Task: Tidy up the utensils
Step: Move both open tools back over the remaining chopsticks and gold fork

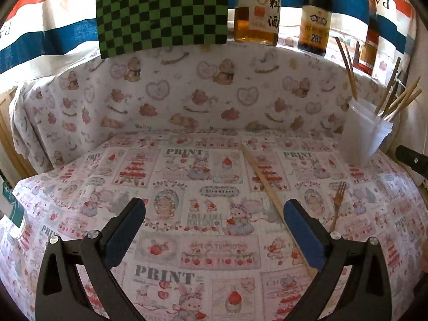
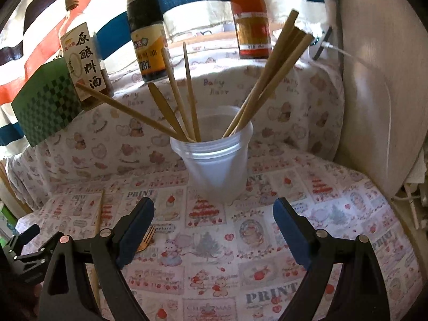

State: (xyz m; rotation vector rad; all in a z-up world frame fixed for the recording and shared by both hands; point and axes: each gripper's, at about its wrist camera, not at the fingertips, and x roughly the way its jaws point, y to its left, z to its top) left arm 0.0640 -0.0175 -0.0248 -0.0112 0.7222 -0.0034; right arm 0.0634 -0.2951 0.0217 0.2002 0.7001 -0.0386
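A translucent plastic cup (image 2: pixel 216 165) stands on the printed tablecloth and holds several wooden chopsticks (image 2: pixel 270 80) and a wooden knife (image 2: pixel 163 105). It also shows in the left wrist view (image 1: pixel 363 133) at the far right. A single chopstick (image 1: pixel 267 187) lies loose on the cloth, passing under my left gripper's right finger. A small gold fork (image 1: pixel 338 200) lies to its right; it also shows in the right wrist view (image 2: pixel 146 242). My left gripper (image 1: pixel 214 230) is open and empty above the cloth. My right gripper (image 2: pixel 214 230) is open and empty, in front of the cup.
Sauce and cooking-wine bottles (image 2: pixel 145 26) stand on a ledge behind the cloth-covered back wall. A green checkered box (image 1: pixel 163 13) sits at the back left. A pale wall (image 2: pixel 379 93) closes the right side, with a white cable (image 2: pixel 347 50) on it.
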